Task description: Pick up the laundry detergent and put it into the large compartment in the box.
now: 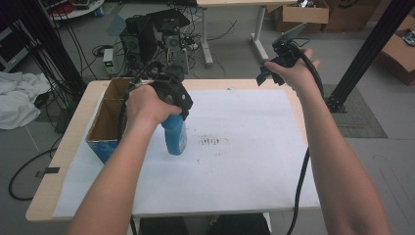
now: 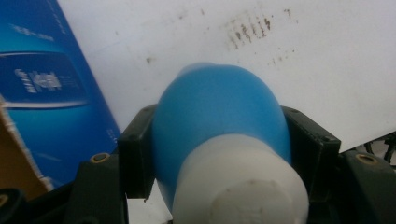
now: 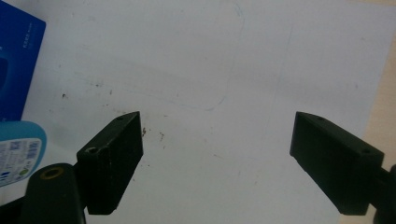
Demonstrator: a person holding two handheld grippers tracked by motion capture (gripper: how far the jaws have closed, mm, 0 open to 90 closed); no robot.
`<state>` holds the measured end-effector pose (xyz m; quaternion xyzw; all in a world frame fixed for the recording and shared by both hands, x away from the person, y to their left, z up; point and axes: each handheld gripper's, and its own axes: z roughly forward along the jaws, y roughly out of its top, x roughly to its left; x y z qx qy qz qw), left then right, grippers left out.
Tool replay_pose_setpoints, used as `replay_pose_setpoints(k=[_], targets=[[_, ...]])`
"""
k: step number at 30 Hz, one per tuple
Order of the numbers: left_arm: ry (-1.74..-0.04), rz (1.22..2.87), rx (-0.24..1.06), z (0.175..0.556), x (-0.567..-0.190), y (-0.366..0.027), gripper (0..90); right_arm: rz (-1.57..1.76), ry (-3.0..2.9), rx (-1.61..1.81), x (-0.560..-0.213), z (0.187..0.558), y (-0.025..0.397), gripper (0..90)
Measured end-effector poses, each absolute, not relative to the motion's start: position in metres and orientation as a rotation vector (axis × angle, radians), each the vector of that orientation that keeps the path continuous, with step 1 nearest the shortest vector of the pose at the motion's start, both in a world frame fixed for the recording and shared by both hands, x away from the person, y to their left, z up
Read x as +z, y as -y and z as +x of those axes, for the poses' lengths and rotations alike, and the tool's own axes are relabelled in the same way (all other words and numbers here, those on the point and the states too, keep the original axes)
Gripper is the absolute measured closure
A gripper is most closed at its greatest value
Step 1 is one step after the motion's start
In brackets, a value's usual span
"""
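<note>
High view, bottle: the left gripper (image 1: 177, 105) has its jaws pressed on both sides of a blue bottle (image 1: 174, 137), which hangs upright over the white sheet (image 1: 244, 161), just beside the open cardboard box (image 1: 105, 122). I cannot tell whether its base touches the sheet.

Left gripper view, grip: the two black jaws are clamped on the round blue body (image 2: 217, 116), a little below the white cap (image 2: 243, 186). The blue side of the box (image 2: 51, 93) is close on the left.

Right gripper view, other hand: the right gripper (image 3: 217, 161) holds nothing and its jaws stand wide apart over the bare sheet (image 3: 224, 70). In the high view it is raised near the far right edge of the table (image 1: 41, 196), well apart from the bottle.

Risk, slipping: the body is smooth and curved, so I judge the bottle could slide or turn between the flat jaws if the hand tilts quickly.

Risk, collision: the box wall is very near, so a sideways move could knock the bottle against it and loosen the grip.

Risk, falling: if released above the sheet, the tall narrow bottle may tip over.

Risk, cable: the cable (image 1: 299, 191) of the right gripper hangs along the table edge and could catch there.
</note>
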<state>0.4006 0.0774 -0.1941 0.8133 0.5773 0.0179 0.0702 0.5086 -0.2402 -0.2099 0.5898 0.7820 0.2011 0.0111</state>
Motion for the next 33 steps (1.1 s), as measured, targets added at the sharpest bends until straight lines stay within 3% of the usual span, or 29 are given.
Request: replay_pose_setpoints(k=[19, 33], targets=[[-1.779, 2.326, 0.089, 0.403, -0.104, -0.152, 37.3, 1.837, -2.437, 0.627, -0.207, 0.511, 0.236, 17.2], [-1.915, 2.236, 0.179, 0.406, -0.080, -0.202, 37.5, 1.826, -2.433, 0.626, -0.205, 0.513, 0.236, 17.2]])
